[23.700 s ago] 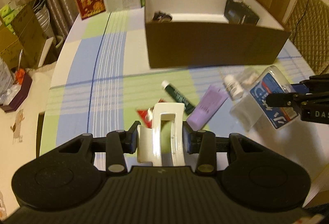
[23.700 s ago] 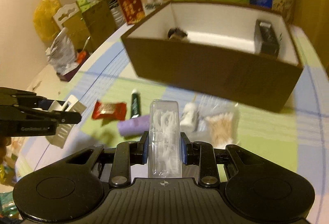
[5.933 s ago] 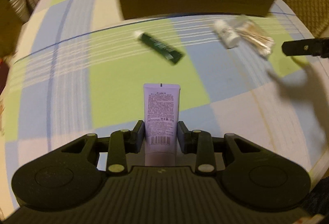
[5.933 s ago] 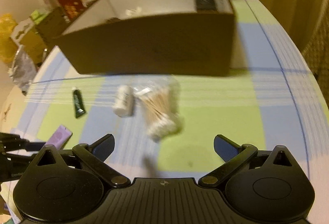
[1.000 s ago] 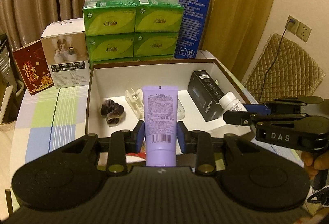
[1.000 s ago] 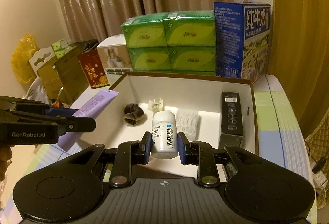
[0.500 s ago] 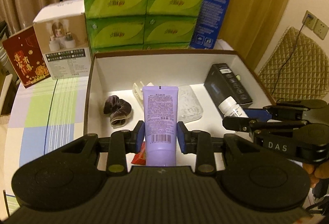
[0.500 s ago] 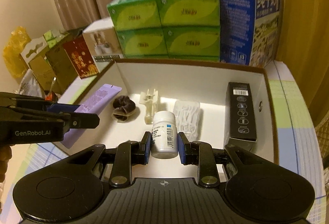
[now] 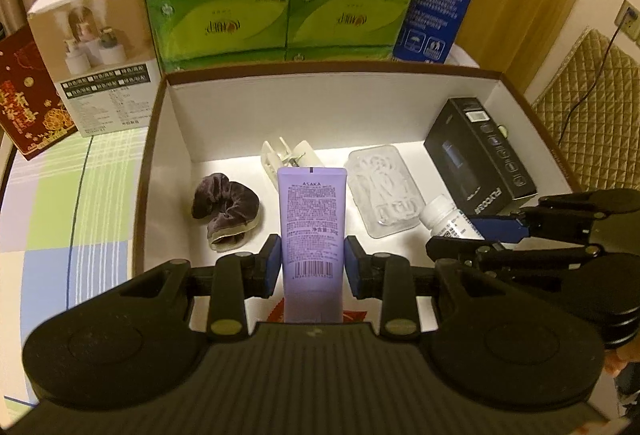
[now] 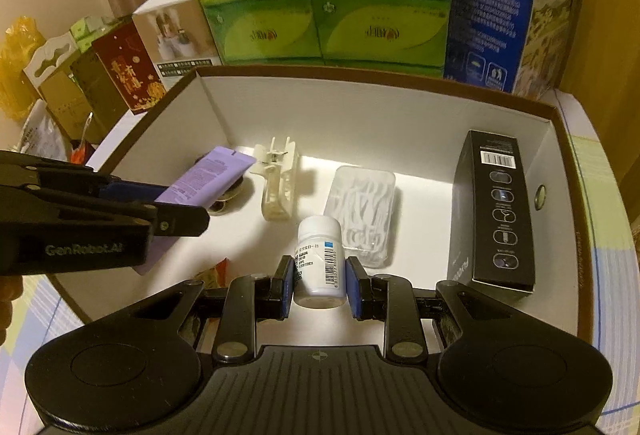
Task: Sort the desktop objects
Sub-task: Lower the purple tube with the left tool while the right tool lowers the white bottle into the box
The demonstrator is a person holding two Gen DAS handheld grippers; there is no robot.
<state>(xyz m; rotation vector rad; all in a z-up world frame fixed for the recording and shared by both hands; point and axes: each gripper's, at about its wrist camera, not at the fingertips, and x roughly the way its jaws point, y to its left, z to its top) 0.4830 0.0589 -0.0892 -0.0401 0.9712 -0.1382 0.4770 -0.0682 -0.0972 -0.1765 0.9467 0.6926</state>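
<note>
I have my left gripper pinching the soft, light purple tube near its crimped end and my right gripper clamped across the stiff, slick white pill bottle, both hanging over the open box.

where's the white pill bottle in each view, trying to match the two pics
Left wrist view: the white pill bottle is at right of centre, held in the right tool, just right of the clear floss box.
Right wrist view: low centre, clamped between the pads.
Shared landmark: the black carton along the box's right wall.
</note>
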